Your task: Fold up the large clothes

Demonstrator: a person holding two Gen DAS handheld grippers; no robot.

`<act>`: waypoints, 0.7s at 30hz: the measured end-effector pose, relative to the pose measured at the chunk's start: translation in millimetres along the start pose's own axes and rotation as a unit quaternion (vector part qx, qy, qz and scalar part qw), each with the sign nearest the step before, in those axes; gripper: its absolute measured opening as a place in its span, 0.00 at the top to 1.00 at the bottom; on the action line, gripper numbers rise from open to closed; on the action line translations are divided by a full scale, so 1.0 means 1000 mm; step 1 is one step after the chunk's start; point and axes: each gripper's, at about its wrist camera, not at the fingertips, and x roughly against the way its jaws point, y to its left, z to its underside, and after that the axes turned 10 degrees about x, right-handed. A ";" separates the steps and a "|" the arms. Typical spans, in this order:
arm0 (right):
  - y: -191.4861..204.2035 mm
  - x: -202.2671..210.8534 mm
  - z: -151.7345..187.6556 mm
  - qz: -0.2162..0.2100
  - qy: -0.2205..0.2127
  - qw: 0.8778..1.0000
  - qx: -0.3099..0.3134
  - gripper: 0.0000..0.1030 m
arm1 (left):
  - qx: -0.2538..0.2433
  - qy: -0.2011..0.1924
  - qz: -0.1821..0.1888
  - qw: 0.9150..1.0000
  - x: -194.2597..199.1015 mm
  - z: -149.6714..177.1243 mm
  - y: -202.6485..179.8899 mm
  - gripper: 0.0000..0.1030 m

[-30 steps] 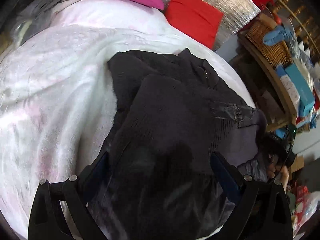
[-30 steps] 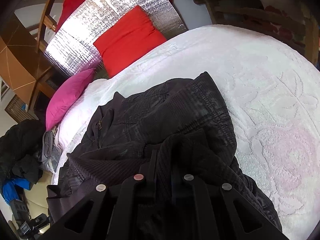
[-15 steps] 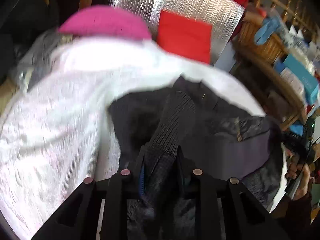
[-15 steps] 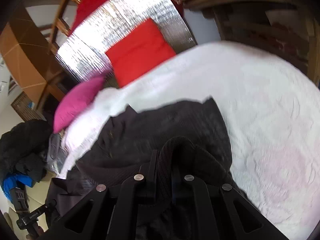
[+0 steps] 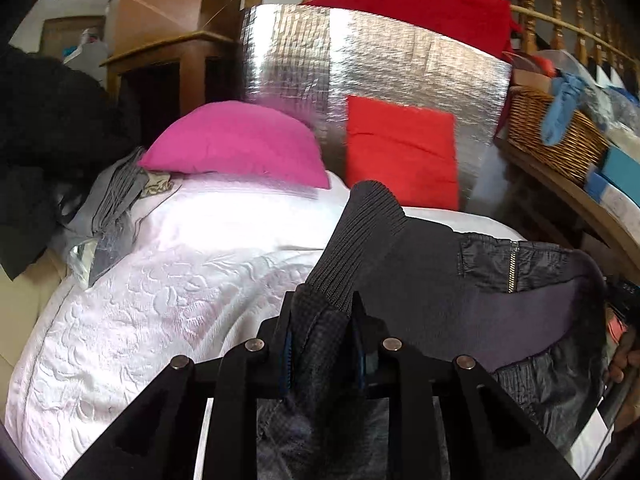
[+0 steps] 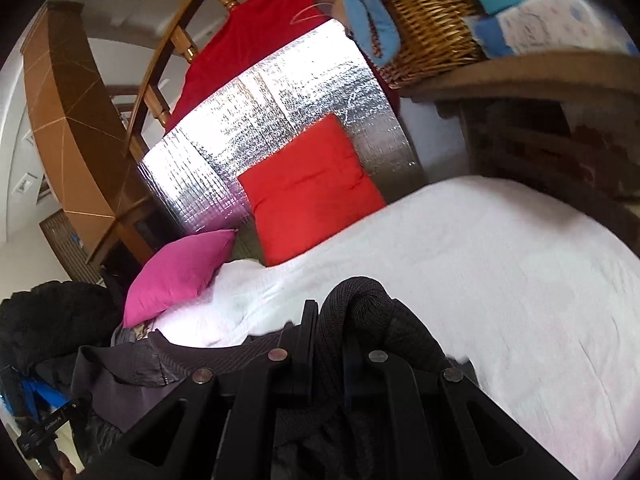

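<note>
A wide bed under a white quilted cover with a raised floral pattern [image 5: 152,300] fills most of both views. Its far side is closed off by a silver foil panel [image 5: 400,76] standing upright, with a square red cushion [image 5: 400,152] leaning against it and a magenta pillow [image 5: 240,144] lying just beside that. Much of the cover is bare, on the left in the left wrist view and on the right in the right wrist view.

The black jacket with ribbed knit trim and a brass zip [image 5: 460,272] hangs lifted between the two grippers, its body stretching across toward the bed's edge in the left wrist view. A wicker basket [image 5: 552,136] sits on a wooden shelf beyond that edge, with a wooden railing above.

The left gripper [image 5: 322,336] points forward and somewhat downward over the bed; its fingers [image 5: 280,344] are pinched on a bunch of the jacket's checked fabric and ribbed trim, which rises above the tips. The right gripper [image 6: 328,344] also angles slightly downward, its jaws pressed close on a rolled ribbed edge of the jacket [image 6: 360,304] that loops over the tips.

A pile of grey folded cloth [image 5: 112,208] lies at the bed's left edge by the magenta pillow.
</note>
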 end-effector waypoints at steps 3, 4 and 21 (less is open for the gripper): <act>0.011 -0.021 -0.010 0.005 -0.004 1.000 0.016 0.91 | 0.013 0.000 -0.017 1.000 -0.014 -0.003 0.008 0.76; 0.015 -0.026 -0.011 0.008 -0.007 1.000 0.024 0.91 | 0.014 0.000 -0.025 1.000 -0.018 -0.004 0.009 0.76; -0.035 -0.135 0.032 0.040 0.065 0.996 -0.052 0.91 | -0.007 0.075 -0.090 0.993 -0.123 0.019 0.014 0.76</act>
